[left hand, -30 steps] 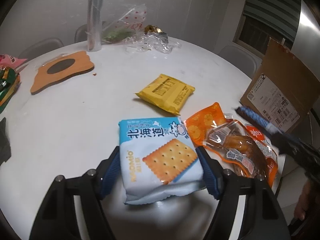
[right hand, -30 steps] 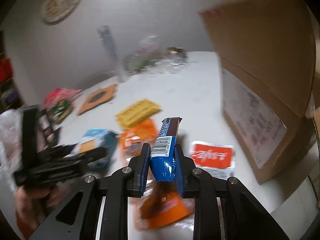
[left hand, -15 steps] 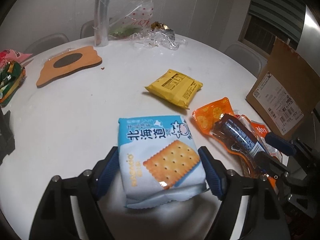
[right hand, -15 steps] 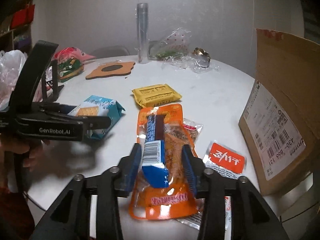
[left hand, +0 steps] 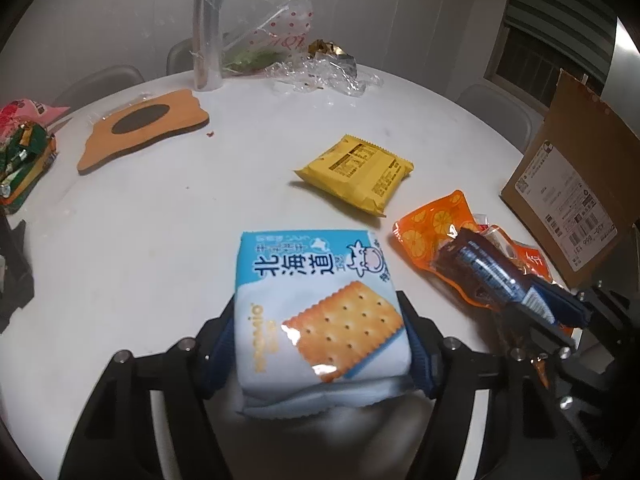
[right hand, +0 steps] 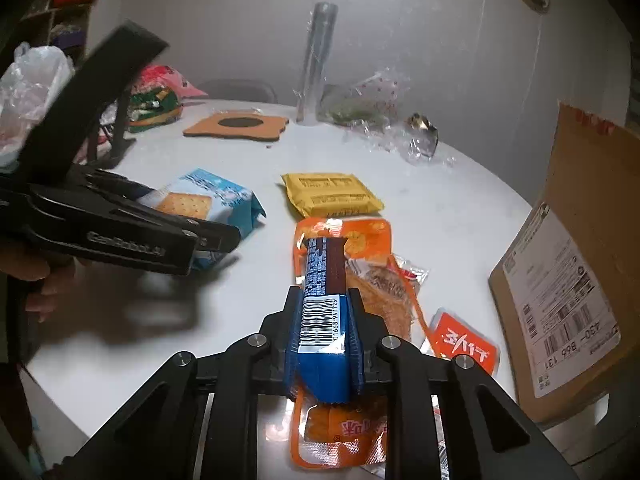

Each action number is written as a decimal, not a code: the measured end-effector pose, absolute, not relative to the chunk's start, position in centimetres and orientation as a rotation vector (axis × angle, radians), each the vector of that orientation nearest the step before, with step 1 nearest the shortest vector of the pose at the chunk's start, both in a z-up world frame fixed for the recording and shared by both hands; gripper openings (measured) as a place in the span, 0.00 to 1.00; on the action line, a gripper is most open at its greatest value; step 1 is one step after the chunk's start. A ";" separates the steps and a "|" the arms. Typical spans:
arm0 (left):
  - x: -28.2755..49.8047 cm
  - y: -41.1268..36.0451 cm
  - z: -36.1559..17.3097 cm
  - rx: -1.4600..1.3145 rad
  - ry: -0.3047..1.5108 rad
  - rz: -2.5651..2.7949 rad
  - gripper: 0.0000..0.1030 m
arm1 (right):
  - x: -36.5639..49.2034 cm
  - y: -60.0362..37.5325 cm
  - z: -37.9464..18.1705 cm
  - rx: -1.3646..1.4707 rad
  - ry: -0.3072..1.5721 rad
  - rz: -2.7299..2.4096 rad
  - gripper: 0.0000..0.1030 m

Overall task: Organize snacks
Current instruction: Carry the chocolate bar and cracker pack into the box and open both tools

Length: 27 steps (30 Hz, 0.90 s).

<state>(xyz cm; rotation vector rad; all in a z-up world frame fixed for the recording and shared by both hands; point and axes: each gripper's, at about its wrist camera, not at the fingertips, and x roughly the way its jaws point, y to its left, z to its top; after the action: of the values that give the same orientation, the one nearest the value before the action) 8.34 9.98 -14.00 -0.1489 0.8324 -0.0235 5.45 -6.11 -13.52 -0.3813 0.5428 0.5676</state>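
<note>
In the left wrist view, the blue cracker pack (left hand: 320,312) is seen at lower centre between the fingers of the left claw (left hand: 320,344), whose jaws are closing on its sides. To its right, the yellow packet (left hand: 356,178) and orange pouch (left hand: 436,228) lie on the white counter (left hand: 160,220). In the right wrist view, the blue bar (right hand: 324,320) is clamped at lower centre by the tightly closed right claw (right hand: 325,338), above the orange pouch; the cardboard box (right hand: 576,264) is seen at far right.

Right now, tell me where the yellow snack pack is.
The yellow snack pack lies flat mid-table, right of centre in the left wrist view, beyond the blue cracker pack and just behind the orange pouch.
</note>
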 end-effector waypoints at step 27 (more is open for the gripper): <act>7.2 -7.2 8.8 0.103 0.497 -0.385 0.66 | 6.5 -24.3 3.8 -0.149 0.332 0.585 0.14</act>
<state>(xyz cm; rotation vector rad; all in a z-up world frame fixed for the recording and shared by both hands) 7.25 -7.23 8.76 0.1035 0.4969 -0.3854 6.53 -24.34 3.83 -0.1495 0.3323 0.5851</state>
